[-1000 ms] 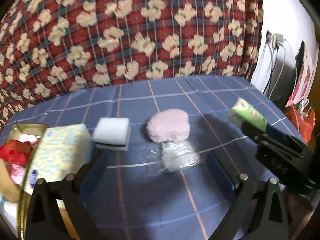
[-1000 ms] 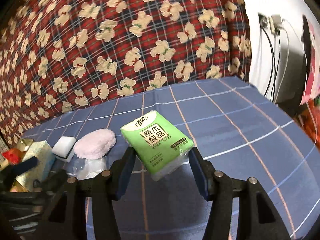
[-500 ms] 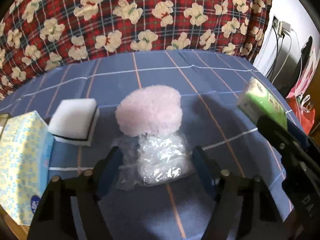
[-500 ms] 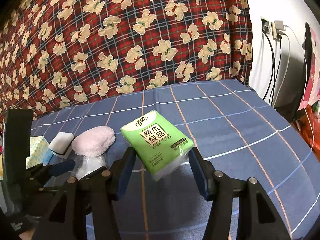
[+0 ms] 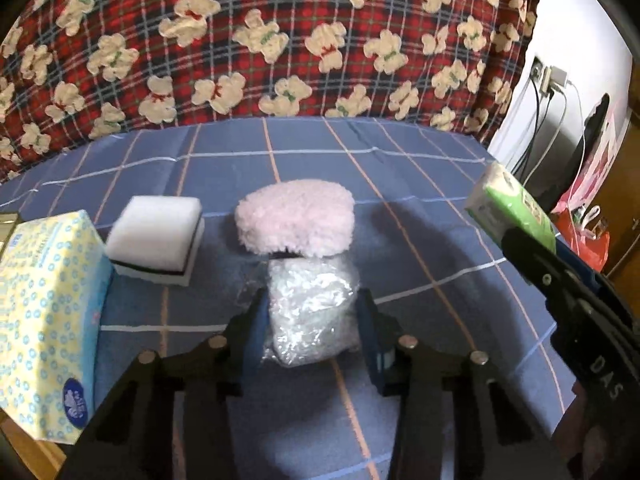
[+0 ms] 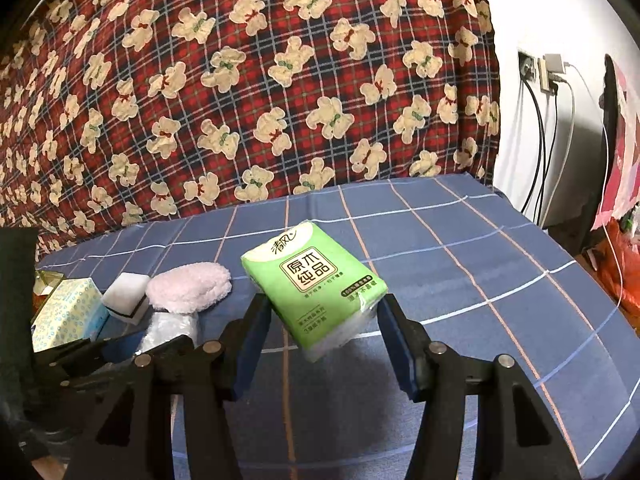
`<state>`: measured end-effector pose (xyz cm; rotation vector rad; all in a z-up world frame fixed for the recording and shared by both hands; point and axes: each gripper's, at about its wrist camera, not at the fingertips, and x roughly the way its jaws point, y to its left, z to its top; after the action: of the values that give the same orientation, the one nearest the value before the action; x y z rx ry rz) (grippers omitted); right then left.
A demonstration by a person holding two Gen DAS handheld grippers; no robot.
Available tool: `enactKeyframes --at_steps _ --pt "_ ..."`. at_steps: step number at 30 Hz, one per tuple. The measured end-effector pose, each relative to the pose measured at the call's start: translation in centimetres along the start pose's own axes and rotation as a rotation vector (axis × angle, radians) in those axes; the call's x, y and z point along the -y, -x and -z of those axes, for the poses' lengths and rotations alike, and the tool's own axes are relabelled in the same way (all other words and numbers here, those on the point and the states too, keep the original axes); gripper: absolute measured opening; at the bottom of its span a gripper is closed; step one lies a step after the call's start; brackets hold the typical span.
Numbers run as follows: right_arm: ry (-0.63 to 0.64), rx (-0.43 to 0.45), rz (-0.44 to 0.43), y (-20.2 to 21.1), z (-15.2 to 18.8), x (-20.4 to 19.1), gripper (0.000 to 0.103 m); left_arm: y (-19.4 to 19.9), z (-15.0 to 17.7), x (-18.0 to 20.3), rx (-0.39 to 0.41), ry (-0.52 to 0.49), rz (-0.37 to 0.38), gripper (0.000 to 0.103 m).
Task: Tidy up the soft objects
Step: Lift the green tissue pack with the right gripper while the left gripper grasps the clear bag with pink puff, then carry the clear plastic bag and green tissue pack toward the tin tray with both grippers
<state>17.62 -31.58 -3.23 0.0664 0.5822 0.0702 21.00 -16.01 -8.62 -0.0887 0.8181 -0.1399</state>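
My left gripper [image 5: 312, 320] is shut on a crinkly clear plastic bag [image 5: 310, 308] that lies on the blue checked cloth [image 5: 420, 208]; the jaws press its two sides. A fluffy pink pad [image 5: 296, 218] lies just beyond the bag, and a white sponge [image 5: 156, 244] with a dark stripe sits to its left. My right gripper [image 6: 324, 320] is shut on a green tissue pack [image 6: 316, 284] and holds it above the cloth. The pack also shows at the right of the left wrist view [image 5: 508, 208].
A yellow and blue tissue box [image 5: 44, 320] stands at the left edge of the cloth. A red plaid bear-print fabric [image 6: 248, 80] rises behind. A wall socket with cables [image 6: 544, 76] and a red bag [image 5: 584, 236] are at the right.
My left gripper moved forward and down to the clear plastic bag and closed its jaws on it. My right gripper kept hold of the green tissue pack and barely moved.
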Motion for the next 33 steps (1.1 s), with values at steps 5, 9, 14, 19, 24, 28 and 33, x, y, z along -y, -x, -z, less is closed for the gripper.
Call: enactKeyframes --at_steps 5,9,14,19,24,28,33 --pt "0.002 0.048 -0.029 0.9 0.0 -0.1 0.058 1.2 0.1 0.0 0.062 -0.017 -0.020 0.041" --pt "-0.039 0.079 -0.084 1.2 0.0 0.1 0.058 2.3 0.3 0.0 0.122 -0.032 -0.044 0.041" --pt "-0.116 0.076 -0.106 0.7 -0.1 0.8 0.058 4.0 0.7 -0.4 0.210 -0.038 -0.091 0.041" --pt "-0.110 0.095 -0.086 0.8 -0.1 0.3 0.058 5.0 0.9 -1.1 0.252 -0.037 -0.112 0.041" --pt "-0.011 0.155 -0.035 1.9 0.1 -2.3 0.058 6.0 1.4 -1.8 0.285 -0.031 -0.135 0.041" --pt "0.063 0.197 -0.018 2.6 0.4 -4.5 0.058 6.7 1.8 -2.5 0.304 -0.020 -0.142 0.042" --pt "0.076 0.201 -0.028 2.7 0.6 -5.7 0.058 7.5 2.4 -3.3 0.322 -0.007 -0.148 0.042"
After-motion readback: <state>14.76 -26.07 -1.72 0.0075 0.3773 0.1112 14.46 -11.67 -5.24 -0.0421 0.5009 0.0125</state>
